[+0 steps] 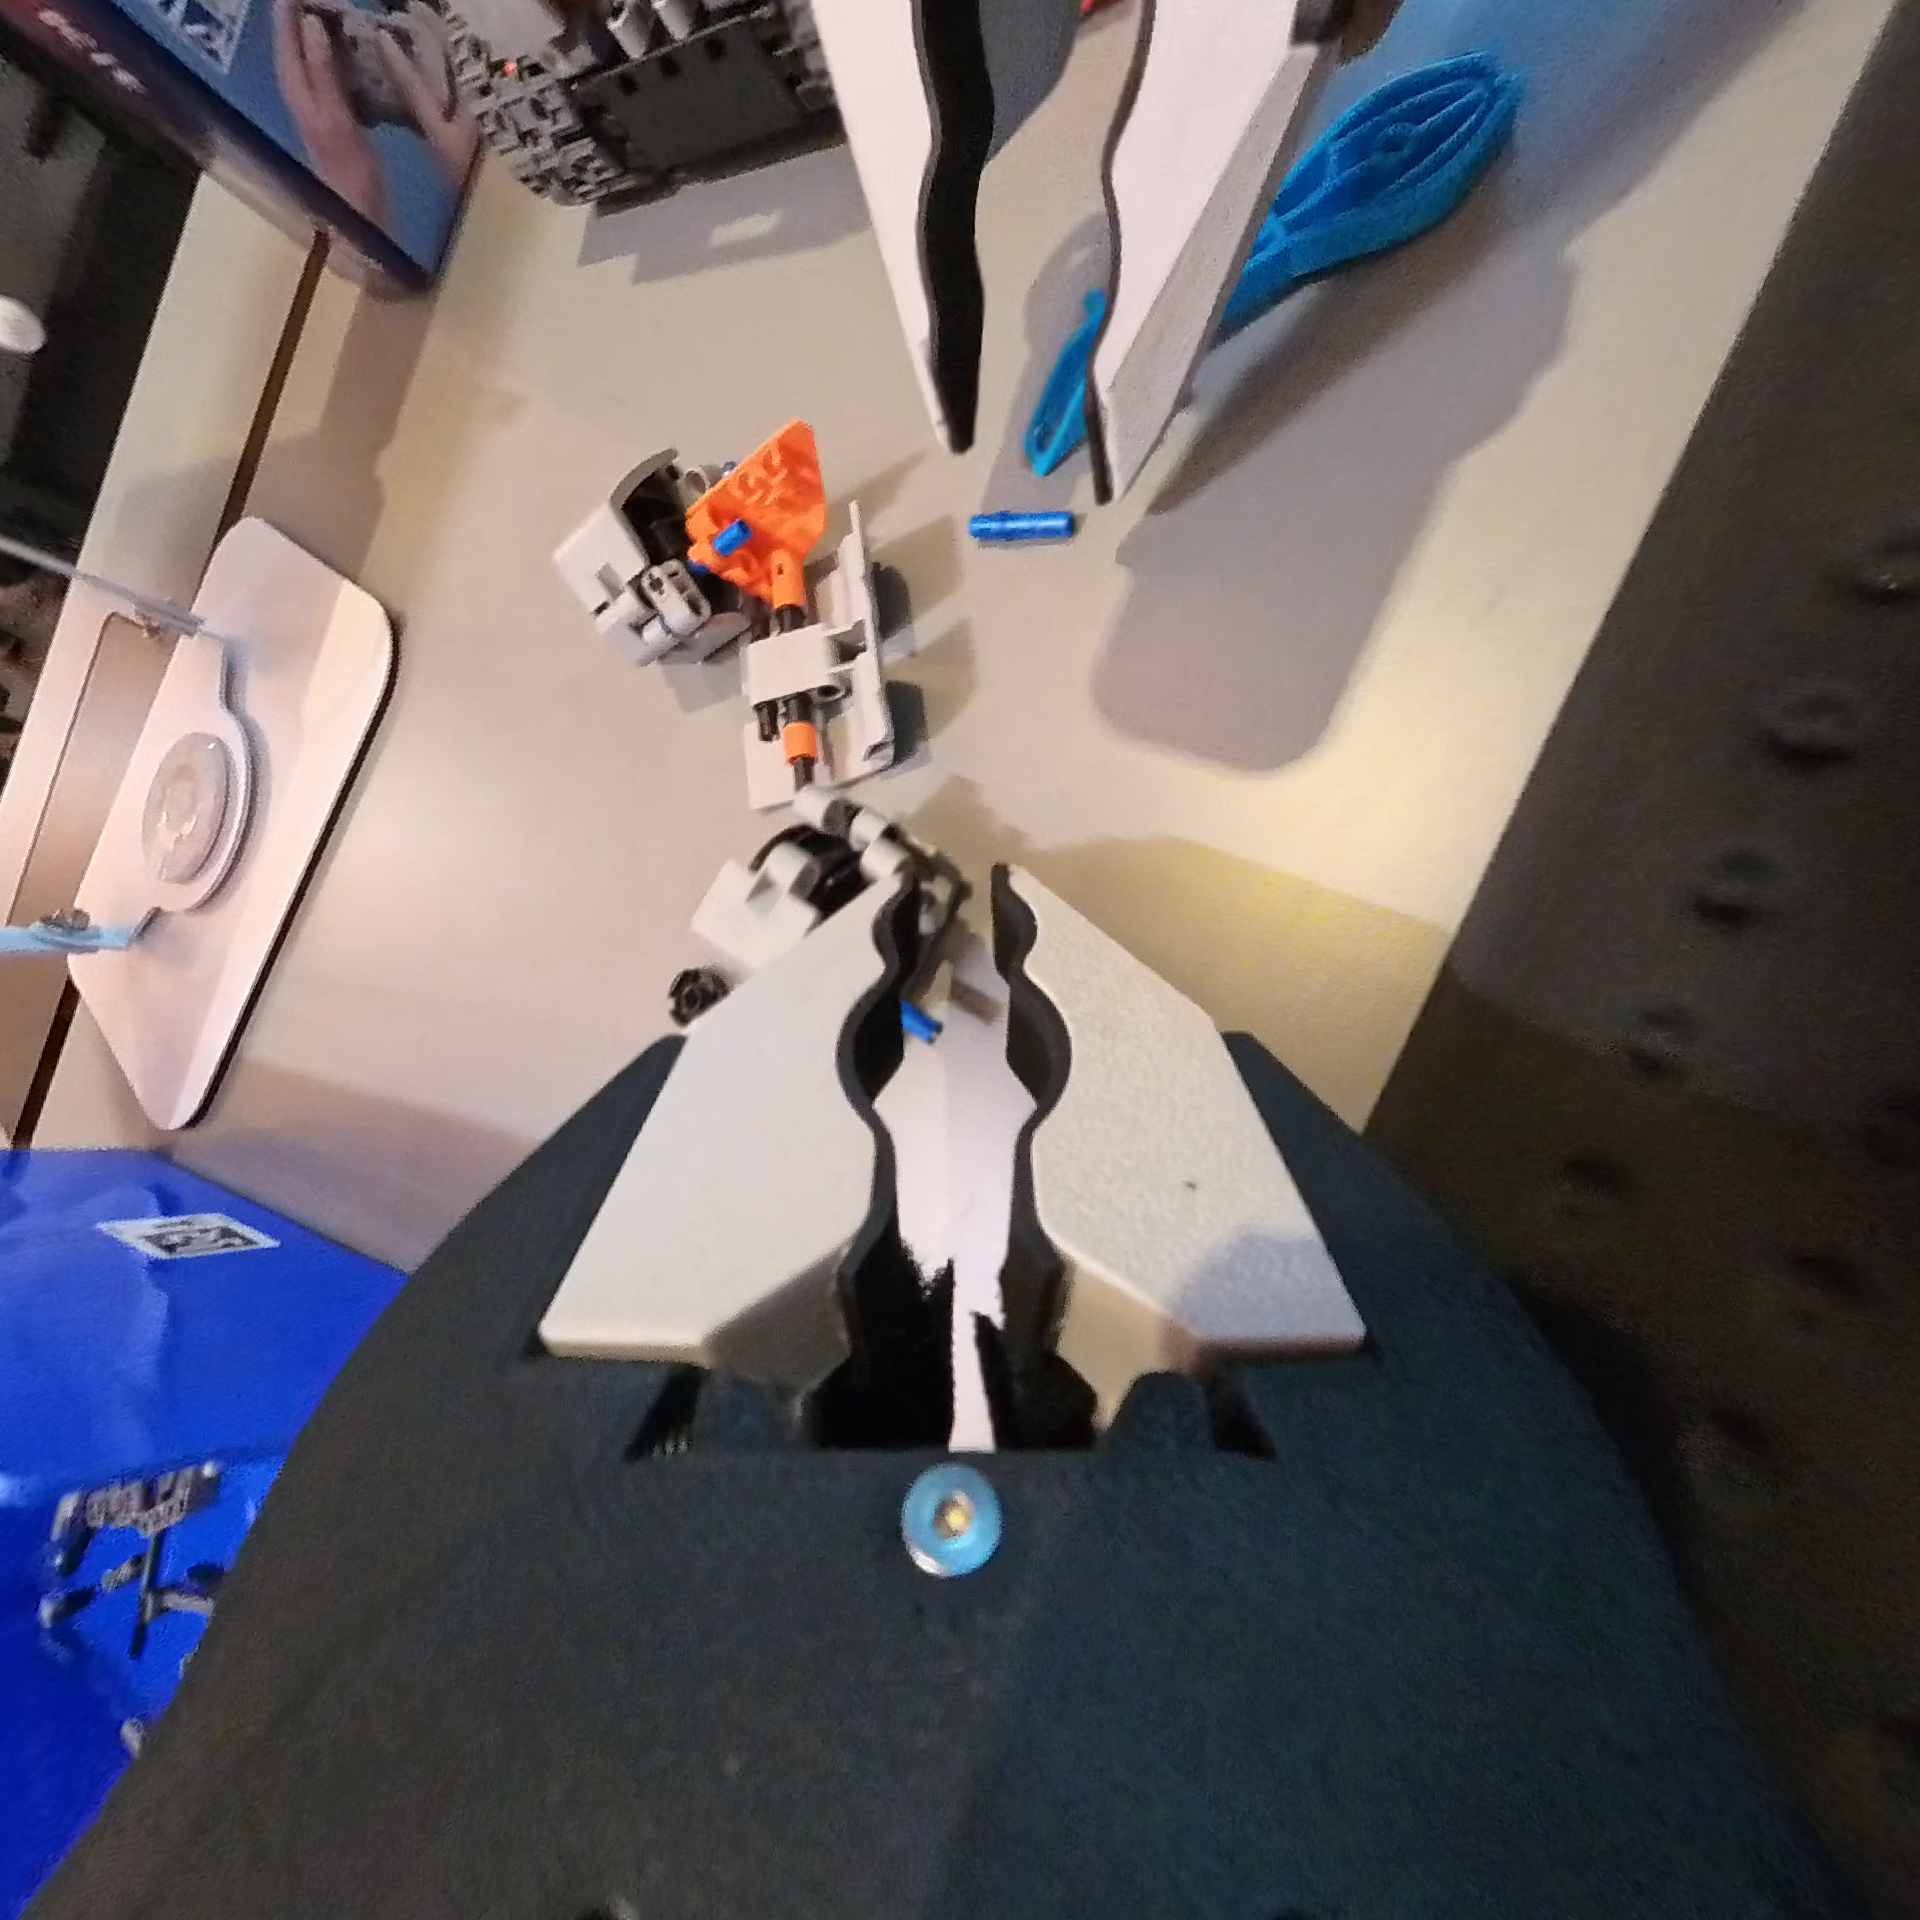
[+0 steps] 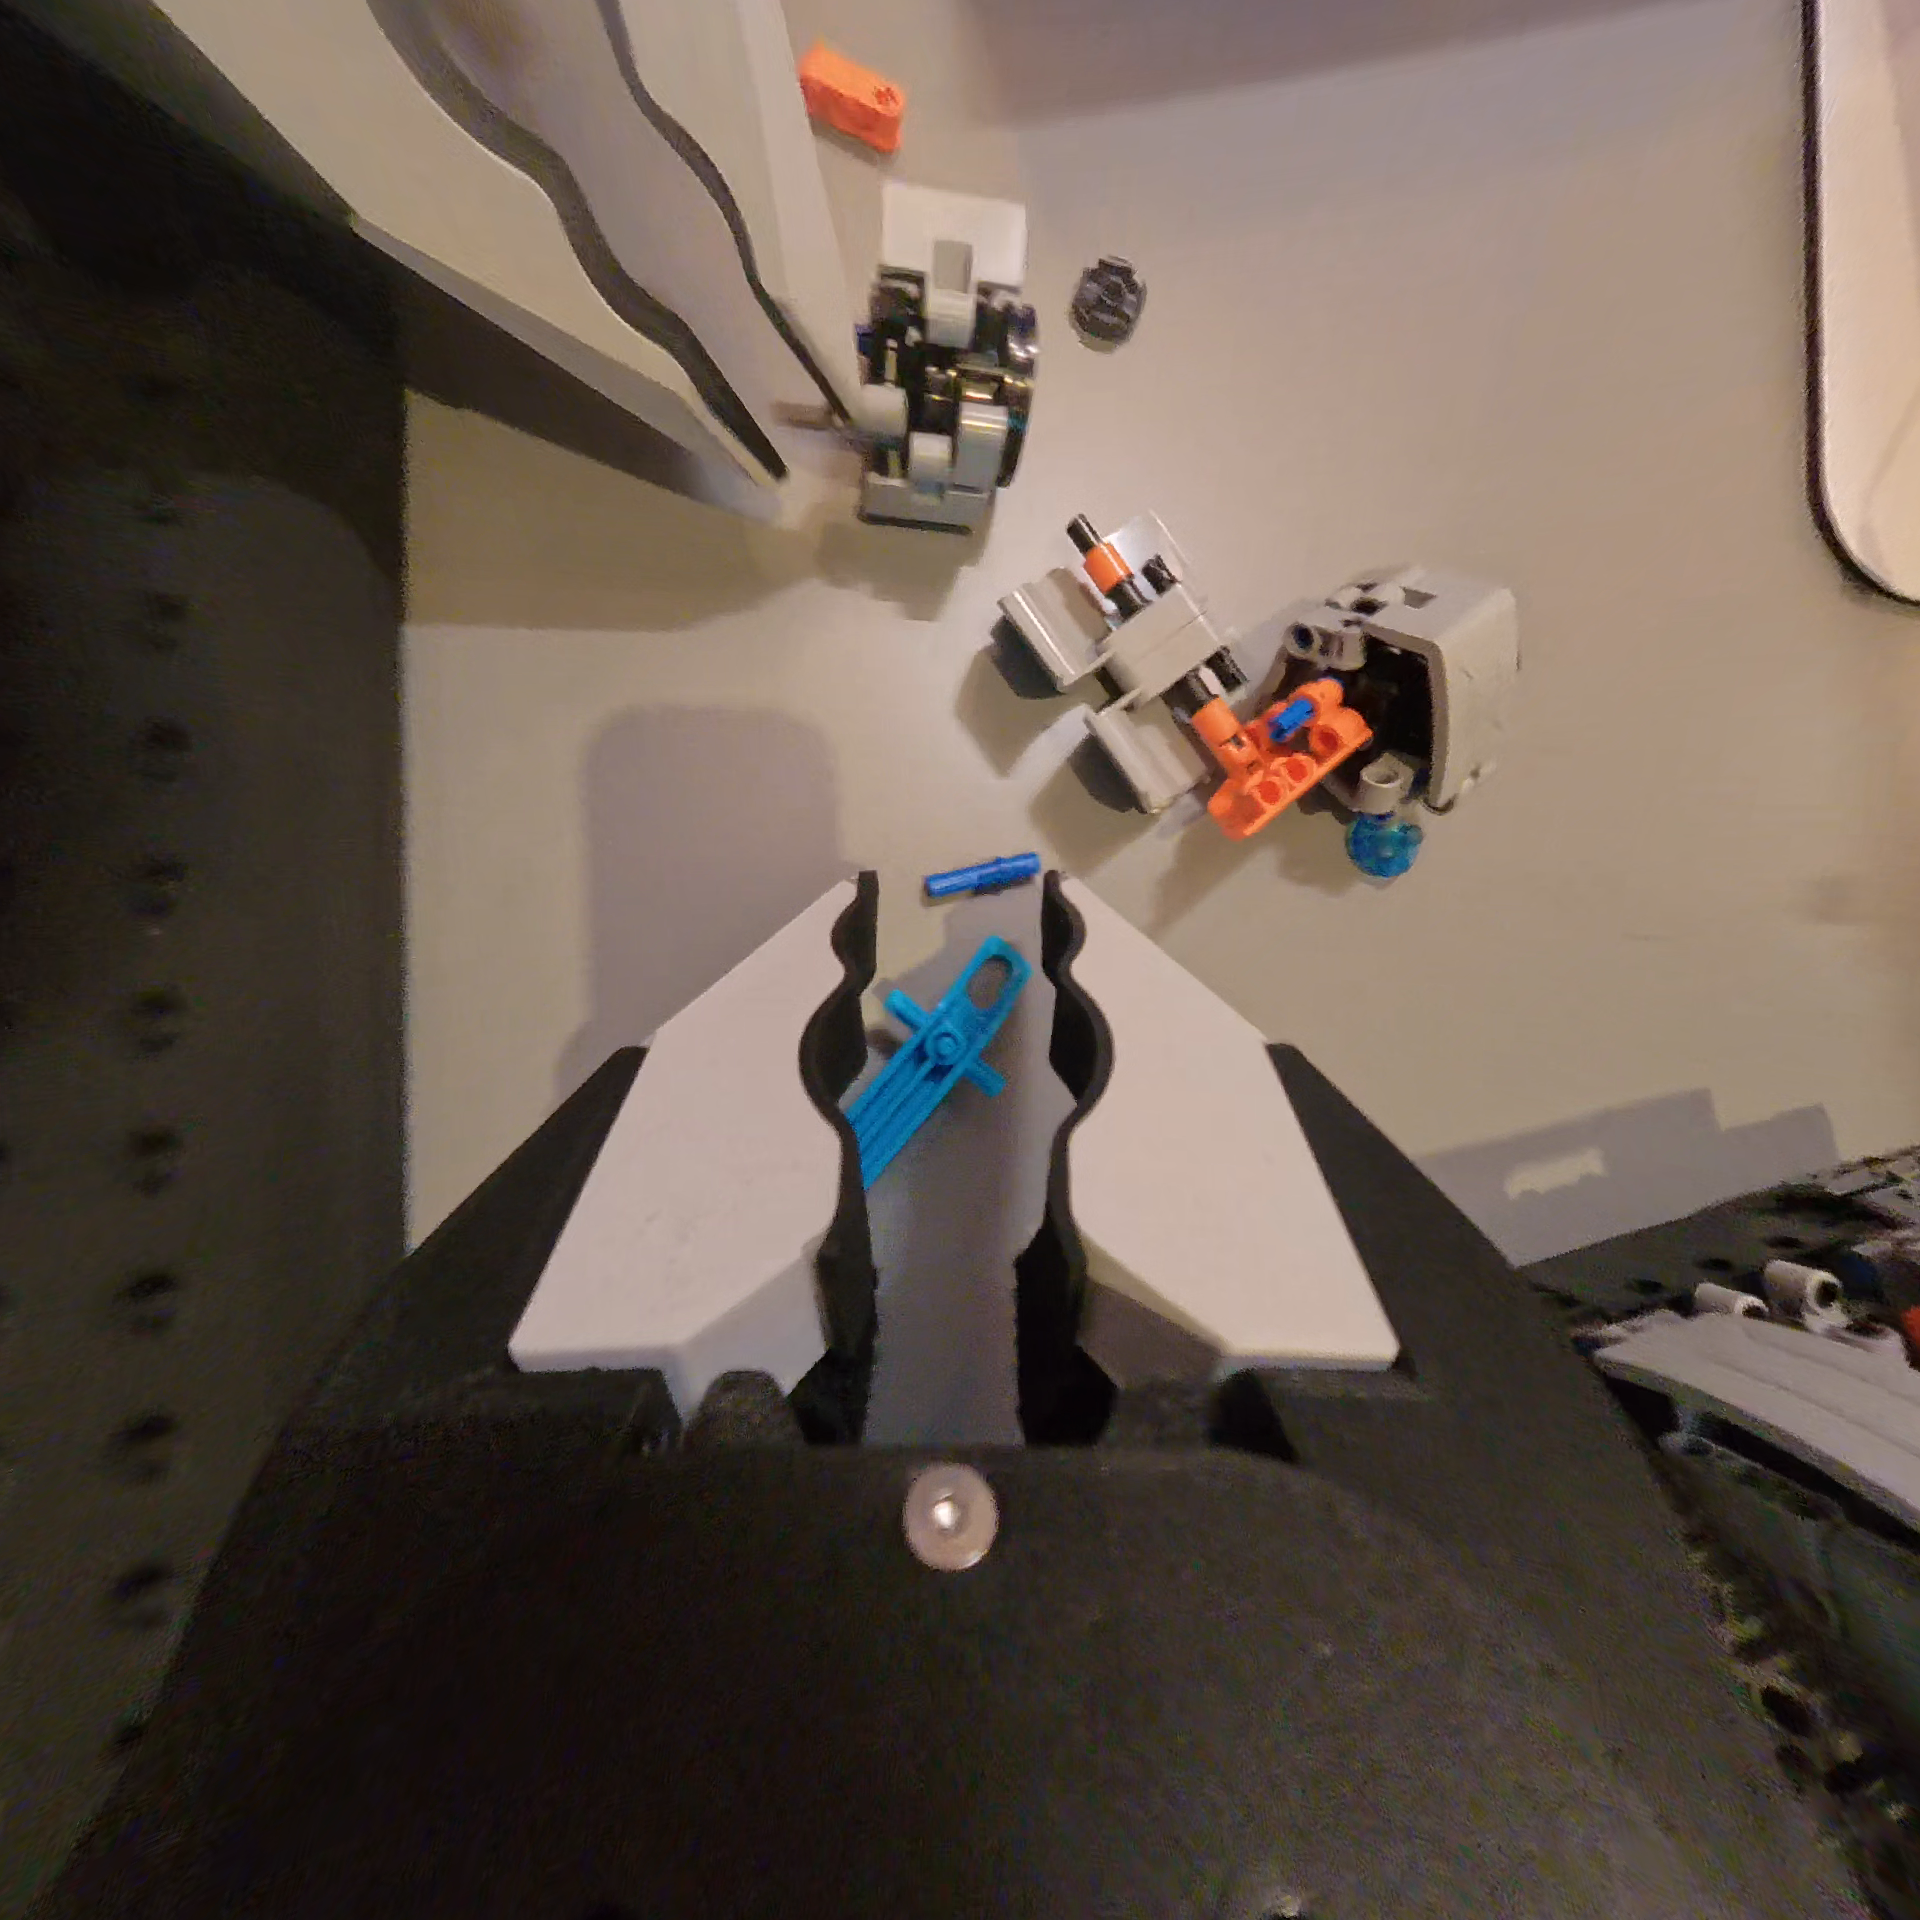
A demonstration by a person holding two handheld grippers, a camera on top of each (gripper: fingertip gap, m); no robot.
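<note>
The blue box (image 1: 156, 1403) nearest the left wrist camera bears a square code sticker (image 1: 192, 1236) and blurred white print; no brand is legible.

The left hand-held gripper (image 1: 951, 894) points down at the counter (image 1: 520, 935), its jaws a narrow gap apart around the edge of a grey-and-black brick assembly (image 1: 810, 883); whether they clamp it cannot be told.

The right hand-held gripper (image 2: 961, 883) hangs above the counter with jaws moderately apart, gripping nothing. A blue ribbed piece (image 2: 935, 1049) lies beneath the gap, a blue pin (image 2: 982, 873) just beyond the tips.

Farther off lies a grey-and-orange assembly (image 2: 1247, 707).
</note>
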